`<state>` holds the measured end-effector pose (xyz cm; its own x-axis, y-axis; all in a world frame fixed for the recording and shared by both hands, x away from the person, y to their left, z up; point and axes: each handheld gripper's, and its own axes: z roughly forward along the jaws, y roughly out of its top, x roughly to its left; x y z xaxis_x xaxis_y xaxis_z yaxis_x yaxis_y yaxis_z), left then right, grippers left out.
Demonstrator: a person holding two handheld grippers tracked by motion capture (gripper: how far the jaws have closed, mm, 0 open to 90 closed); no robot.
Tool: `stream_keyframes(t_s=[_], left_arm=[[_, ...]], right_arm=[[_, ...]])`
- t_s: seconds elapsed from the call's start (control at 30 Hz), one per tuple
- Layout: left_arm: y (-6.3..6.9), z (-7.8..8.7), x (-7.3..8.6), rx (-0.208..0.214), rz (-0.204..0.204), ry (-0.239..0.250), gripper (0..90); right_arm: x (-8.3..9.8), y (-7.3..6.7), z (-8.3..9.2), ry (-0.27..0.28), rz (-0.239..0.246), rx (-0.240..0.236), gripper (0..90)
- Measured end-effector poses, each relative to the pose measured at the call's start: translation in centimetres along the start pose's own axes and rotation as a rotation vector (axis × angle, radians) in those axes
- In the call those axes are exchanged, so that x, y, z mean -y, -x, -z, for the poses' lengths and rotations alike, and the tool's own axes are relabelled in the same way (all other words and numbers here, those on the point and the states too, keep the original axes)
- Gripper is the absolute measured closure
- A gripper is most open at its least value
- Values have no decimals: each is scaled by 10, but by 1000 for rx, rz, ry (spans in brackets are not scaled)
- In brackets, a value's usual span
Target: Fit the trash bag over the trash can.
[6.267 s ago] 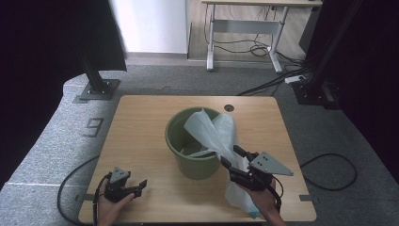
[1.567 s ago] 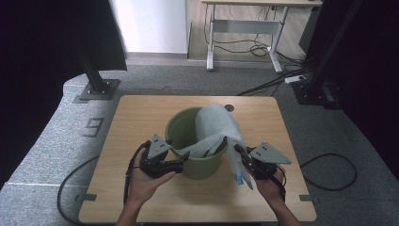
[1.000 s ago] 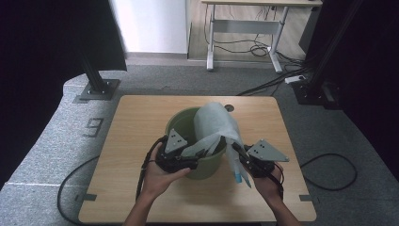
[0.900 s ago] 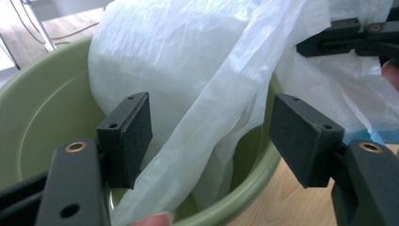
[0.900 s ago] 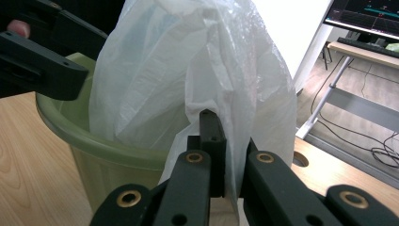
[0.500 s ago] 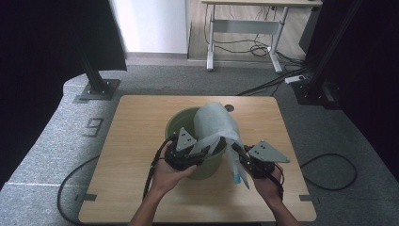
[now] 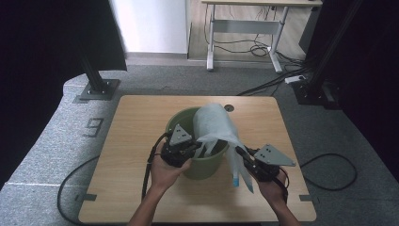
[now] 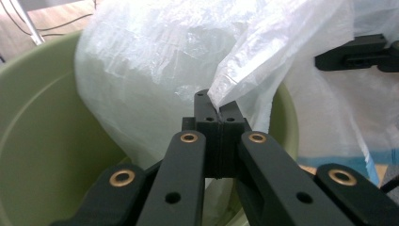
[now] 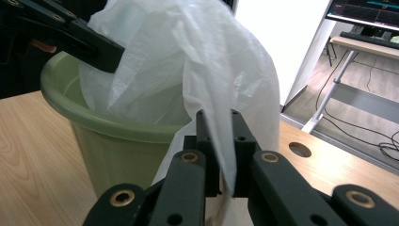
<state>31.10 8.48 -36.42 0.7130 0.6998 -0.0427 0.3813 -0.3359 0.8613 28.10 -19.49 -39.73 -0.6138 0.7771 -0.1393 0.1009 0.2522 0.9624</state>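
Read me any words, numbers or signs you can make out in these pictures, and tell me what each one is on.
"9": a pale digit marked on the grey floor mat, left of the table.
Monitor at the upper right of the right gripper view: coloured lines, any text too small to read.
Nothing readable on the green bin, the white plastic bag or the grippers.

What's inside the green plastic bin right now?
Part of a white translucent plastic bag sits inside the round green plastic bin, billowing above the rim. Some bare green inner wall shows on the left. The bag hides the bin's bottom and anything lying there.
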Motion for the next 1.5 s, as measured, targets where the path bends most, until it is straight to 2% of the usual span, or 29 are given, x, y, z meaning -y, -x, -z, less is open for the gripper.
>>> stream_keyframes(t_s=[0.07,0.1,0.17,0.2,0.23,0.27,0.3,0.33,0.4,0.5,0.57,0.63,0.67,0.83,0.87,0.97,1.17,1.37,1.4,1.5], left_arm=[[-2,2,0,-6,-1,-2,897],[-4,4,0,-13,-2,-3,897],[-11,10,3,-32,5,-4,898],[-11,10,3,-32,5,-4,898],[-15,13,5,-43,10,-7,897],[-22,19,8,-56,19,-10,898],[-22,19,8,-56,19,-10,897],[-29,25,12,-73,34,-12,897],[-35,29,15,-92,46,-11,897],[-40,32,19,-109,57,-11,897],[-48,35,23,-128,76,-9,897],[-50,36,24,-131,81,-7,897],[-55,38,26,-142,93,-6,897],[-64,42,28,-161,117,3,897],[-68,44,29,-170,128,10,897],[-71,46,30,-177,135,13,897],[-89,51,33,-200,184,34,896],[-102,52,34,-218,214,36,896],[-107,53,35,-228,228,40,895],[-112,54,37,-230,246,48,895]], right_arm=[[0,-1,3,10,0,-10,830],[0,-4,6,24,4,-28,721],[-1,-7,10,48,-2,-26,574],[-1,-7,10,48,-2,-26,574],[-2,-9,18,79,-9,-37,506],[-3,-10,21,89,-15,-45,489],[-4,-10,25,102,-20,-58,475],[-6,-10,29,116,-26,-72,464],[-9,-10,38,148,-38,-99,441],[-12,-8,45,168,-42,-106,434],[-13,0,52,178,-69,-100,433],[-12,4,53,177,-80,-95,432],[-8,12,55,167,-116,-87,432],[2,22,51,136,-138,-59,430],[8,29,45,109,-159,-46,428],[16,34,37,83,-172,-36,423],[36,40,18,38,-197,-58,366],[51,39,10,20,-196,-79,340],[56,39,6,8,-204,-97,318],[61,38,2,1,-215,-102,284]])
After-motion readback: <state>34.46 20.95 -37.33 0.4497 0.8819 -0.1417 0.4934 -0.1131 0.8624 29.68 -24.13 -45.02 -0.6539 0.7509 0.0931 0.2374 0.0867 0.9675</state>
